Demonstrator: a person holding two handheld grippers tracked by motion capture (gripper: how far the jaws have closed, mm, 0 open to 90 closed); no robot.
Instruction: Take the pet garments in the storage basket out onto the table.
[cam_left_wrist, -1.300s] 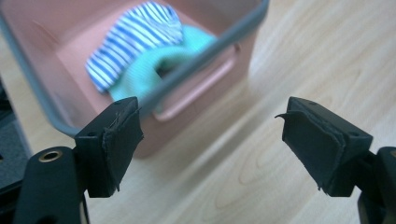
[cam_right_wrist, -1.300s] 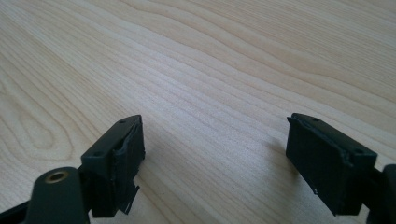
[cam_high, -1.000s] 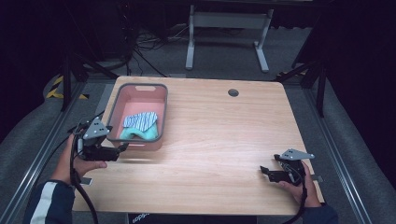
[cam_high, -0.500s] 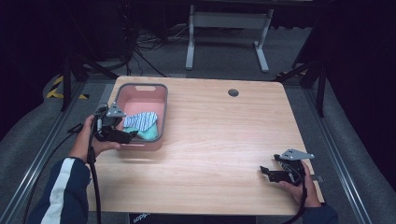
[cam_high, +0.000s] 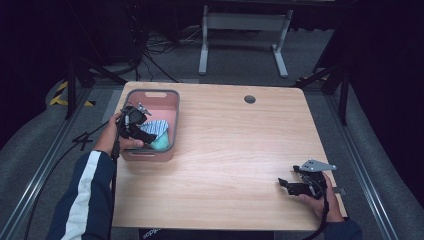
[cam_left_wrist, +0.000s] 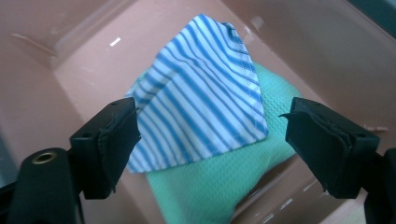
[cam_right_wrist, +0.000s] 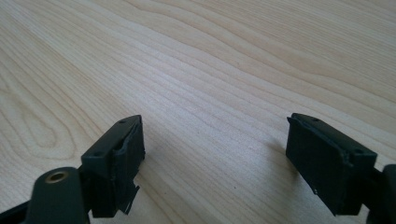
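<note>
Left hand-held gripper (cam_left_wrist: 205, 140) hovers jaws wide over pink bin (cam_high: 167, 105) near desk's (cam_high: 240, 165) left edge; blue-striped cloth (cam_left_wrist: 205, 98) lies between them, folded, atop green cloth (cam_left_wrist: 210, 186). Right hand-held gripper (cam_right_wrist: 212, 158) wide, empty.

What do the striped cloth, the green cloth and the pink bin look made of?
Striped cloth: thin woven fabric, matte, with soft creases. Green cloth: textile with a waffle-like weave, possibly a dishcloth. Pink bin: apparently moulded plastic, smooth walls with glossy highlights.
</note>
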